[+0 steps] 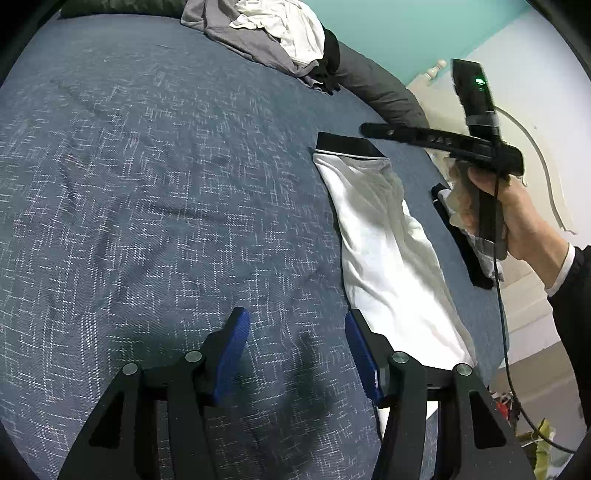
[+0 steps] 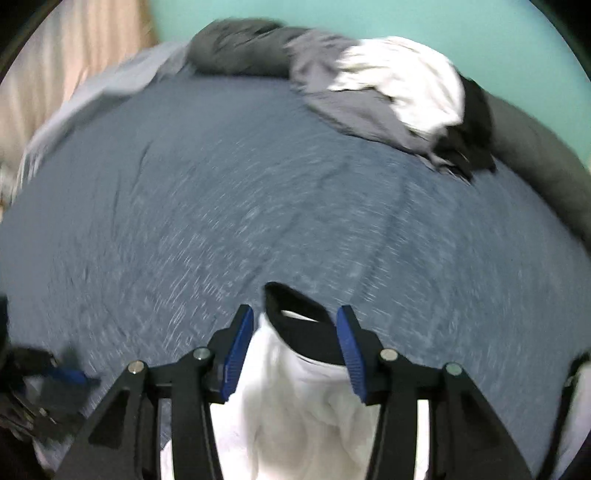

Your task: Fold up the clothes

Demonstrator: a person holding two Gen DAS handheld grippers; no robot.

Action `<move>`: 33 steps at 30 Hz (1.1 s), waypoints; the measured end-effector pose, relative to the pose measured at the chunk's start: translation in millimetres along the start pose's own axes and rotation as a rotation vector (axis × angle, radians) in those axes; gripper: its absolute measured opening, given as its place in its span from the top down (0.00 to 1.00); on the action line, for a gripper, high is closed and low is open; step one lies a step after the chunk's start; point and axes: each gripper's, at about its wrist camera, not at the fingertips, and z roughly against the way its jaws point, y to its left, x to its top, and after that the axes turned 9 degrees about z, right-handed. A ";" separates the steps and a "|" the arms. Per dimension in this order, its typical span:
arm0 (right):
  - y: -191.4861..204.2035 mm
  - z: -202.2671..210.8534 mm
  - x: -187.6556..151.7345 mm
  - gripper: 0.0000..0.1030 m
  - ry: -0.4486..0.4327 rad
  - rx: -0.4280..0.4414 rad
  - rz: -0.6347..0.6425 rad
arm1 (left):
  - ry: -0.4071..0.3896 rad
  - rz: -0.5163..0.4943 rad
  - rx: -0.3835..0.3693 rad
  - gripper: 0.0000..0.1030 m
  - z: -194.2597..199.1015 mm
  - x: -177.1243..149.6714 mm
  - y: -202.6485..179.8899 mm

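Both tongs are held open—the right gripper (image 2: 294,350) straddling the white garment (image 1: 384,236), the left gripper (image 1: 295,347) empty—so the black cuff (image 2: 303,325) may be missed or bunched.

The left wrist view looks forward between its blue-padded fingers (image 1: 236,347), low and close over the blue bedspread (image 1: 147,184), facing the head of the bed and the teal wall (image 1: 388,29), with the right gripper (image 1: 380,130) at its right edge. The right wrist view, blurred, sits just above the white garment (image 2: 295,406) and faces the same way. Both share the bedspread, the clothes pile (image 1: 266,33) by the dark pillow (image 1: 373,85), and the white garment.
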 end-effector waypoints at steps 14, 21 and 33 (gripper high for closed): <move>26.0 -48.7 4.2 0.97 0.242 -0.066 0.263 | -0.008 0.012 -0.015 0.43 5.7 4.1 2.1; -27.9 -32.6 19.4 0.98 0.116 -0.106 0.021 | -0.002 0.020 -0.018 0.43 9.1 1.1 6.4; -51.2 -54.0 31.9 0.97 0.110 -0.067 -0.111 | 0.028 0.015 -0.041 0.42 0.4 3.6 -5.0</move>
